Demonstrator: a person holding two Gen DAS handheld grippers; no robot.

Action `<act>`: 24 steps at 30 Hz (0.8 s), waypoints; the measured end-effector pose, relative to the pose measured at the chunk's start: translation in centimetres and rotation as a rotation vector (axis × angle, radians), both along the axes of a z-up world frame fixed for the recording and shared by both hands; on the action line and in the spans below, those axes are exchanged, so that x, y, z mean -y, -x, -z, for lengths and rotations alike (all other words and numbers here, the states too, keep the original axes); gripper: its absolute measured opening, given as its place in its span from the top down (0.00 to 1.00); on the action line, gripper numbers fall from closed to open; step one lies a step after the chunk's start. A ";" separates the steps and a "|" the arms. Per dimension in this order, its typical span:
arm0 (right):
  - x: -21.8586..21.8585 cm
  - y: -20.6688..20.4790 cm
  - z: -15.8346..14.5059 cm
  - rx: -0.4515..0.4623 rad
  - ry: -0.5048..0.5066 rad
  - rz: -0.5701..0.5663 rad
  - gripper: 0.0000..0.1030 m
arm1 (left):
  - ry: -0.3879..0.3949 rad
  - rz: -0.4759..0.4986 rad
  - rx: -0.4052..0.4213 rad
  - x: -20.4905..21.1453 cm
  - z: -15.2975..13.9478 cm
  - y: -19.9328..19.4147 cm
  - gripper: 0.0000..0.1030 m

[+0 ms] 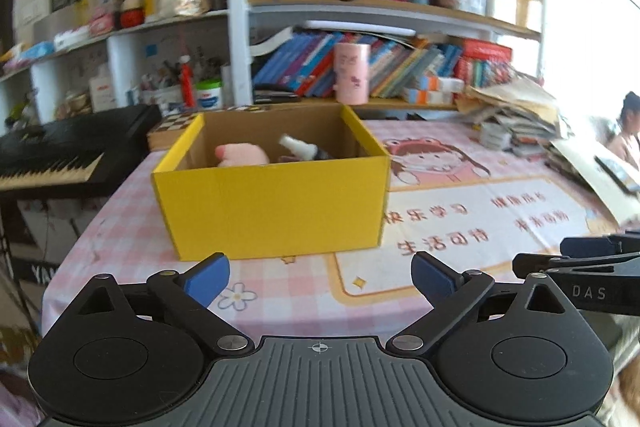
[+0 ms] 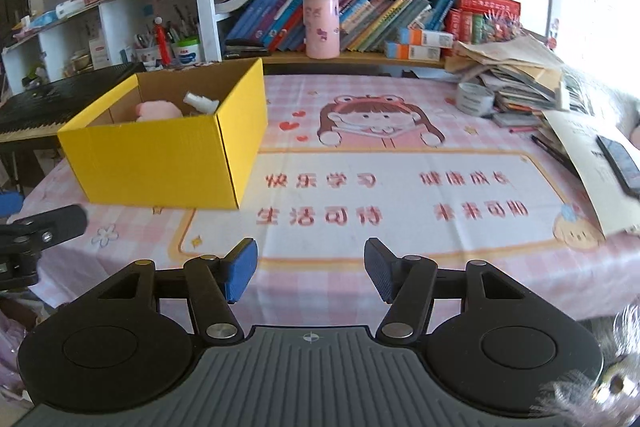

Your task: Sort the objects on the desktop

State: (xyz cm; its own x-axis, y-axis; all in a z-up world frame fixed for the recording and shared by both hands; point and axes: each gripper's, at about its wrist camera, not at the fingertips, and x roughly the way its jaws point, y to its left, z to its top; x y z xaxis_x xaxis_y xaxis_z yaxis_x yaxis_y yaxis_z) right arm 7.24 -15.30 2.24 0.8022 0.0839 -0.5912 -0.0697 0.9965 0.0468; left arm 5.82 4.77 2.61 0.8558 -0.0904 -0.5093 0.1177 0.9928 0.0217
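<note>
A yellow cardboard box (image 1: 276,203) (image 2: 160,163) stands on the pink checked tablecloth (image 1: 460,235) (image 2: 400,187). Inside it lie a pink plush toy (image 1: 240,155) (image 2: 156,110) and a small white bottle (image 1: 298,146) (image 2: 200,102). My left gripper (image 1: 320,281) hovers just in front of the box, jaws wide apart, nothing between the blue pads. My right gripper (image 2: 311,269) hangs over the printed mat to the right of the box, open and empty. Each gripper's black body shows at the edge of the other's view.
A roll of tape (image 2: 474,98), a heap of papers and books (image 2: 528,83) and a dark phone (image 2: 620,157) lie at the table's right. A pink cup (image 2: 321,26) stands on the bookshelf behind. A black keyboard (image 1: 60,151) sits left of the table.
</note>
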 end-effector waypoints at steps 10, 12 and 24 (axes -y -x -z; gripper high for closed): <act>-0.7 1.7 0.1 0.028 0.032 0.001 0.36 | -0.029 0.014 -0.032 0.6 0.7 0.5 0.01; -0.8 1.8 0.2 0.024 0.036 -0.006 0.34 | -0.024 0.004 -0.041 0.5 0.8 0.5 0.01; -1.0 2.2 0.2 0.016 0.049 -0.016 0.27 | -0.004 0.010 -0.063 0.6 1.0 0.6 0.00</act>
